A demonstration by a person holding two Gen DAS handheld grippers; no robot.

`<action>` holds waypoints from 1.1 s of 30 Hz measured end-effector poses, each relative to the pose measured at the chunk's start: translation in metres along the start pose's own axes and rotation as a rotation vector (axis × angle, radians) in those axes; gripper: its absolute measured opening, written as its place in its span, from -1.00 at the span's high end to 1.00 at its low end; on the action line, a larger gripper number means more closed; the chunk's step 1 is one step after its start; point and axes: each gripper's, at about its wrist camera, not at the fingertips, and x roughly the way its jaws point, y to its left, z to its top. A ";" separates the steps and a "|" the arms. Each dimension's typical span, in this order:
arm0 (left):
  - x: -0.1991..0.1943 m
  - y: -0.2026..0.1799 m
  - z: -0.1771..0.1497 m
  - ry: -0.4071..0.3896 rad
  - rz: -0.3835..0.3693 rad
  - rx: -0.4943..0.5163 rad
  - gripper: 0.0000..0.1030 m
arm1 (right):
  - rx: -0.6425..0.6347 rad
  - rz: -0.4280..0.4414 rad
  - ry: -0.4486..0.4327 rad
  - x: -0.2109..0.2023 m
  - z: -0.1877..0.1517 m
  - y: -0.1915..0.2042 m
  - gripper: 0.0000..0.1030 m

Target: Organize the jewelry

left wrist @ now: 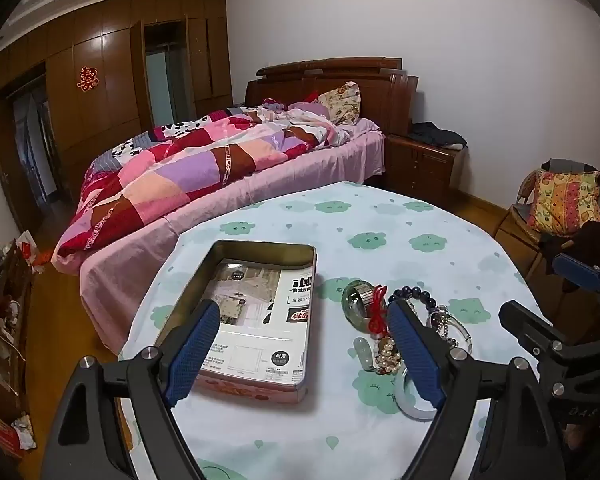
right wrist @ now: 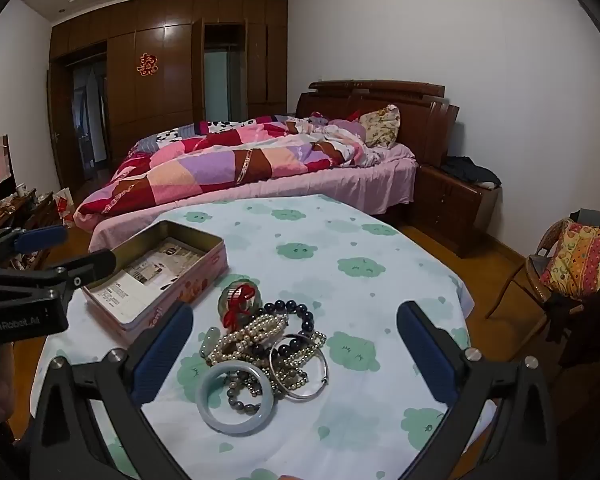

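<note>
A pile of jewelry (right wrist: 260,344) lies on the table: a pale jade bangle (right wrist: 236,400), silver bangles (right wrist: 300,368), pearl strands (right wrist: 248,336), dark bead bracelets (right wrist: 296,312) and a green piece with a red knot (right wrist: 240,300). The pile also shows in the left wrist view (left wrist: 384,332). An open metal tin (left wrist: 256,312) lined with printed paper sits left of it; the right wrist view shows the tin (right wrist: 160,276) too. My left gripper (left wrist: 304,352) is open over the tin's near edge. My right gripper (right wrist: 296,352) is open, low over the pile, touching nothing.
The table (right wrist: 360,248) has a white cloth with green cloud prints. A bed (right wrist: 260,160) with a patchwork quilt stands behind it. A chair (right wrist: 572,264) with a colourful cushion is at the right. Cluttered shelves (left wrist: 0,320) stand at the left.
</note>
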 end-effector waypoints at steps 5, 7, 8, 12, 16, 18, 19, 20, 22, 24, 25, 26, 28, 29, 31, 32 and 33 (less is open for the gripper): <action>0.006 0.002 0.004 -0.006 0.000 -0.003 -0.67 | 0.000 0.000 -0.003 0.001 -0.001 0.001 -1.00; 0.000 -0.001 0.001 -0.022 0.007 0.010 -0.67 | 0.001 -0.001 -0.003 0.000 -0.001 0.001 -1.00; 0.000 -0.002 0.001 -0.022 0.008 0.009 -0.67 | 0.003 0.000 -0.002 -0.001 -0.001 0.001 -1.00; 0.003 0.006 0.002 -0.020 0.009 0.006 -0.67 | -0.004 -0.004 0.002 0.001 -0.002 0.003 -1.00; -0.001 0.005 -0.003 -0.020 0.012 0.008 -0.67 | -0.005 -0.002 0.003 0.001 -0.002 0.001 -1.00; -0.001 0.005 -0.004 -0.021 0.014 0.008 -0.67 | -0.003 -0.001 0.003 0.000 -0.002 0.000 -1.00; 0.002 0.004 -0.003 -0.020 0.017 0.006 -0.67 | -0.003 -0.001 0.004 0.000 -0.002 0.000 -1.00; 0.002 0.004 -0.003 -0.019 0.018 0.005 -0.67 | -0.003 -0.001 0.004 0.000 -0.001 -0.001 -1.00; 0.003 0.005 -0.003 -0.018 0.021 0.003 -0.67 | -0.001 -0.001 0.004 0.000 -0.001 -0.002 -1.00; 0.003 0.005 -0.004 -0.019 0.022 0.002 -0.67 | -0.002 0.000 0.005 0.000 0.000 -0.003 -1.00; 0.003 0.005 -0.003 -0.018 0.023 0.002 -0.67 | -0.002 0.000 0.006 0.000 0.000 -0.004 -1.00; 0.004 0.006 -0.004 -0.018 0.024 0.002 -0.67 | -0.002 0.001 0.006 0.000 -0.002 0.000 -1.00; 0.004 0.006 -0.003 -0.019 0.022 0.003 -0.67 | -0.002 0.001 0.006 -0.001 -0.002 0.000 -1.00; 0.004 0.006 -0.004 -0.018 0.023 0.003 -0.67 | -0.001 0.002 0.006 0.000 -0.002 -0.001 -1.00; 0.003 0.006 -0.004 -0.018 0.023 0.002 -0.67 | 0.000 0.001 0.007 0.000 -0.002 -0.001 -1.00; 0.004 0.007 -0.004 -0.018 0.022 0.002 -0.67 | 0.001 0.001 0.006 0.000 -0.002 -0.001 -1.00; 0.004 0.006 -0.004 -0.019 0.024 0.002 -0.67 | 0.001 0.001 0.006 -0.001 -0.002 -0.001 -1.00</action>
